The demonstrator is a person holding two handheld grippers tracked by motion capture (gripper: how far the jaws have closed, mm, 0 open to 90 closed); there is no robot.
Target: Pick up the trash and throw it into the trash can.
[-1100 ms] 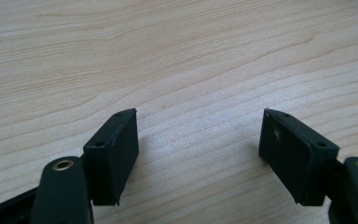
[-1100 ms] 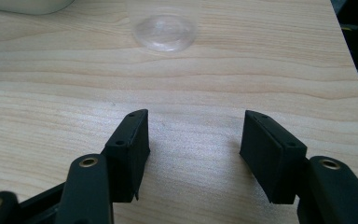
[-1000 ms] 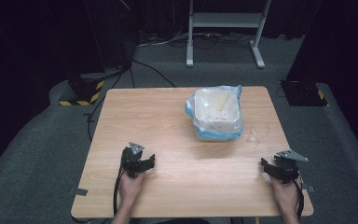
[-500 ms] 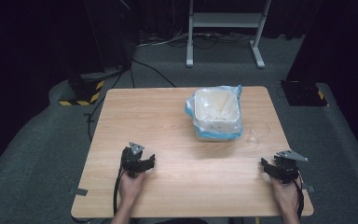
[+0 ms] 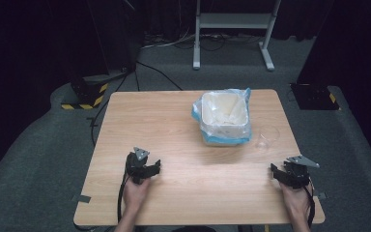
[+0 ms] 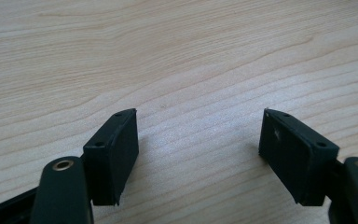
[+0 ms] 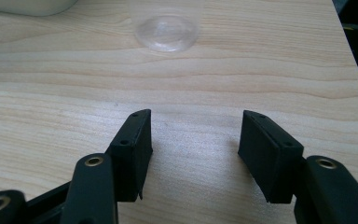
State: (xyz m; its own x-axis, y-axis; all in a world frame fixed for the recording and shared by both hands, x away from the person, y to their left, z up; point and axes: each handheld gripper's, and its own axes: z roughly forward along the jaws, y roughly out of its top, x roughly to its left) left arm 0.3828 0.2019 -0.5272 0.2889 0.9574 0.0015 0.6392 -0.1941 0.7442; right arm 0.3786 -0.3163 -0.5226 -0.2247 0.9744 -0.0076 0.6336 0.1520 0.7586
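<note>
On bench [image 5: 174, 121], both claws resting wide open, gripping nothing: left claw [image 6: 198, 140], right claw [image 7: 193, 135]. Clear cup [image 7: 167, 32] sitting ahead of right claw, lined bin [image 5: 223, 117] beyond.

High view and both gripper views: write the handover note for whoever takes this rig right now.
Left gripper: open, holding nothing, low over bare wood at the near left of the table.
Right gripper: open, holding nothing, near the table's right front edge.
Things: a white bin lined with a clear and blue plastic bag stands toward the far right of the table. A clear plastic cup sits just to its right, ahead of the right gripper, apart from its fingers.
Done: nothing visibly handled so far.
Left: probably the cup, with the right gripper nearest; bin and bag untouched.
</note>
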